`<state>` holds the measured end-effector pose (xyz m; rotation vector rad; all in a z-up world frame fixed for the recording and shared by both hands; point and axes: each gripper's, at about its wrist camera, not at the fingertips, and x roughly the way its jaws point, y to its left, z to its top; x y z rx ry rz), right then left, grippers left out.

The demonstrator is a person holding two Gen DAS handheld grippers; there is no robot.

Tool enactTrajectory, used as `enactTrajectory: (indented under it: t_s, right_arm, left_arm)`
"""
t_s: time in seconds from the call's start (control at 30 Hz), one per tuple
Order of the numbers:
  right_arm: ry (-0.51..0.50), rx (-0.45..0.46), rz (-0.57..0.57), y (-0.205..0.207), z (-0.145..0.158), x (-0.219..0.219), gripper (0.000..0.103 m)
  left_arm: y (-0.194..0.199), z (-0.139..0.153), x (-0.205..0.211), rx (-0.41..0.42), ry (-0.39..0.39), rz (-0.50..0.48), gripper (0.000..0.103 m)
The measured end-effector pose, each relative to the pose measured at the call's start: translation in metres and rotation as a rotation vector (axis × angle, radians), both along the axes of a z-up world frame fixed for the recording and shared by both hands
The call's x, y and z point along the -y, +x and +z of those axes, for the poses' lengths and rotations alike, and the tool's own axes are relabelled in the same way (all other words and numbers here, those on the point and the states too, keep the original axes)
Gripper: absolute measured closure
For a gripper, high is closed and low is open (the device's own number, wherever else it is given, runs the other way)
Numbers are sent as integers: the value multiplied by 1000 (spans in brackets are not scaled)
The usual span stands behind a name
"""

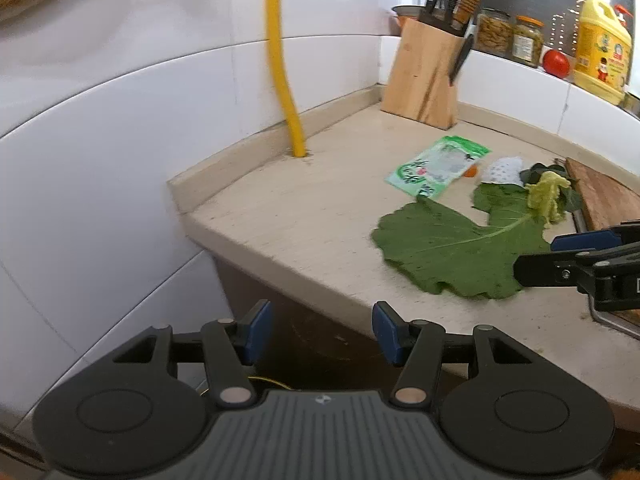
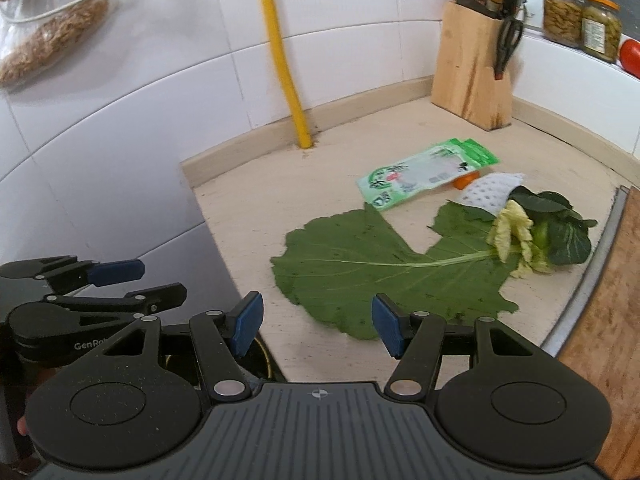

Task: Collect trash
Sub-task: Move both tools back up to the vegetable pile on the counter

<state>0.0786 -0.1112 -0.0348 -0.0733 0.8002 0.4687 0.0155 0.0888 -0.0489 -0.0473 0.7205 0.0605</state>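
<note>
Trash lies on the beige countertop (image 2: 248, 216): a big green leaf (image 2: 360, 272), a green-and-white plastic wrapper (image 2: 424, 172), a white foam net (image 2: 488, 192), and a clump of dark leaves with a pale yellow stalk (image 2: 532, 232). The left wrist view shows the same leaf (image 1: 444, 252), wrapper (image 1: 436, 164) and foam net (image 1: 504, 170). My right gripper (image 2: 318, 326) hovers over the leaf's near edge, open, nothing between its blue pads. My left gripper (image 1: 322, 330) hangs off the counter's front-left edge, open and empty. Each gripper shows in the other's view.
A wooden knife block (image 2: 472, 76) stands in the back corner beside jars (image 2: 580, 20), a tomato (image 1: 556, 62) and a yellow detergent bottle (image 1: 602, 52). A yellow pipe (image 2: 288, 92) rises from the counter. A wooden cutting board (image 2: 612, 320) lies at the right.
</note>
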Motion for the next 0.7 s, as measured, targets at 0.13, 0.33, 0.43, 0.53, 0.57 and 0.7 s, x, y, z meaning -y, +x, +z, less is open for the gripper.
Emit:
enactTrajectory:
  t_s: [0.13,0.33,0.43,0.53,0.57,0.7]
  right_arm:
    - [7,2,-16,3,1,10,35]
    - [15,-1,-44,9,1,26,35]
    - [17,-5,-57,12,0,34,35]
    - [21,-10,-71,16,-1,42,35]
    - [22,-12,-74,17,-2,44,35]
    - [25,-17,-89,22,-3,56,35]
  left_arm:
    - [7,1,12,-4,6,-24,53]
    - [16,1,27,-11,10,-50,53]
    - [21,1,36,-13,12,-64,53]
    - [27,1,45,-19,16,-79,53]
    - [29,1,49,-21,19,-86,53]
    - [37,1,61,-29,23,-109,53]
